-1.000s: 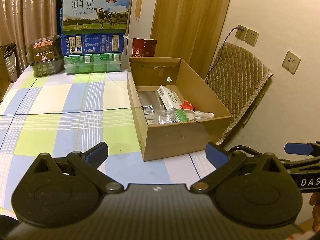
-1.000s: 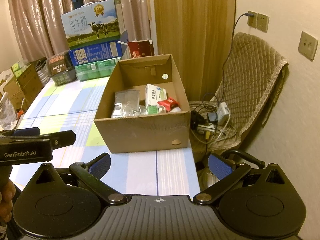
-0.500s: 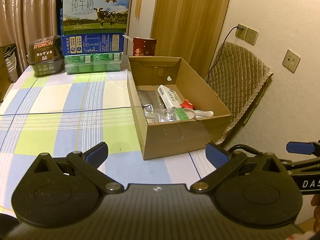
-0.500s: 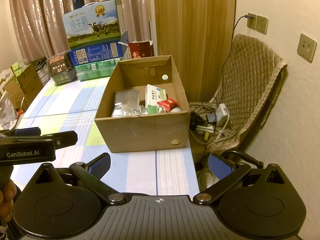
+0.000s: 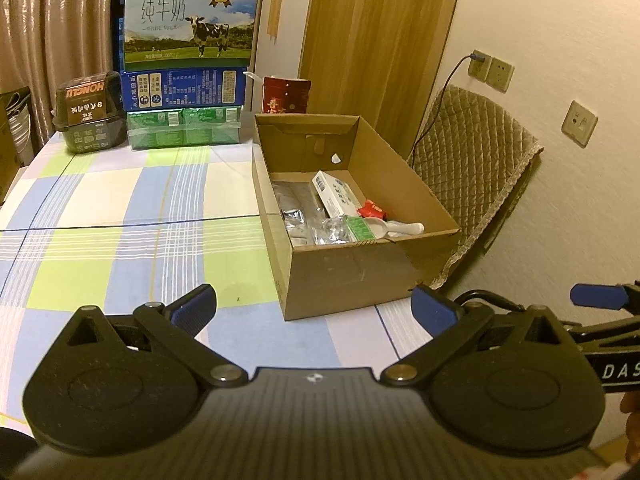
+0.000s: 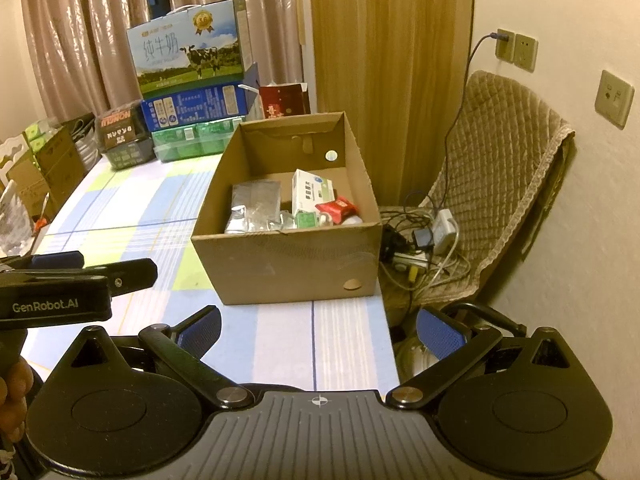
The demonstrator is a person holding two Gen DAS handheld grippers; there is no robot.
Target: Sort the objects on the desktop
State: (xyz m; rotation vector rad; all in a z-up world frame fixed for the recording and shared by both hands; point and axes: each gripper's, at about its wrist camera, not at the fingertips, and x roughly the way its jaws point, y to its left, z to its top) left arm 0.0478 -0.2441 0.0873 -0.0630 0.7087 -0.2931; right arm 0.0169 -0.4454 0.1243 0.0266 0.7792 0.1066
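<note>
**Both grippers empty, sorted items in the cardboard box**

The table (image 5: 120,208), under a checked cloth of blue, green and white, fills the left wrist view from 9 o'clock to the centre. A quilted chair (image 6: 500,168) stands off its edge at 3 o'clock in the right wrist view, with a tangle of cables and chargers (image 6: 424,244) on its seat.

At 12 o'clock on the table's far side a milk carton case (image 5: 190,26) printed with a cow sits on a blue case (image 5: 184,88), which rests on a green pack (image 5: 184,132). A dark box (image 5: 90,114) stands just beside that stack at 10 o'clock, a red carton (image 5: 286,96) just beside it at 1 o'clock.

The open cardboard box (image 5: 360,276) sits at the table's right edge, at about 1 o'clock from the left gripper (image 5: 314,308) and 12 o'clock from the right gripper (image 6: 318,330). Inside it lie silver foil pouches (image 6: 254,204) along the left wall, a white and green carton (image 6: 310,192) near the middle, a red packet (image 6: 338,208) touching that carton's right side, and a white scoop (image 5: 394,229) against the near wall.

The left gripper hovers over the near table with its blue pads spread wide and nothing between them. The right gripper also stands wide apart and empty, over the table's near right corner. The two tools are side by side, each showing at the edge of the other's view
</note>
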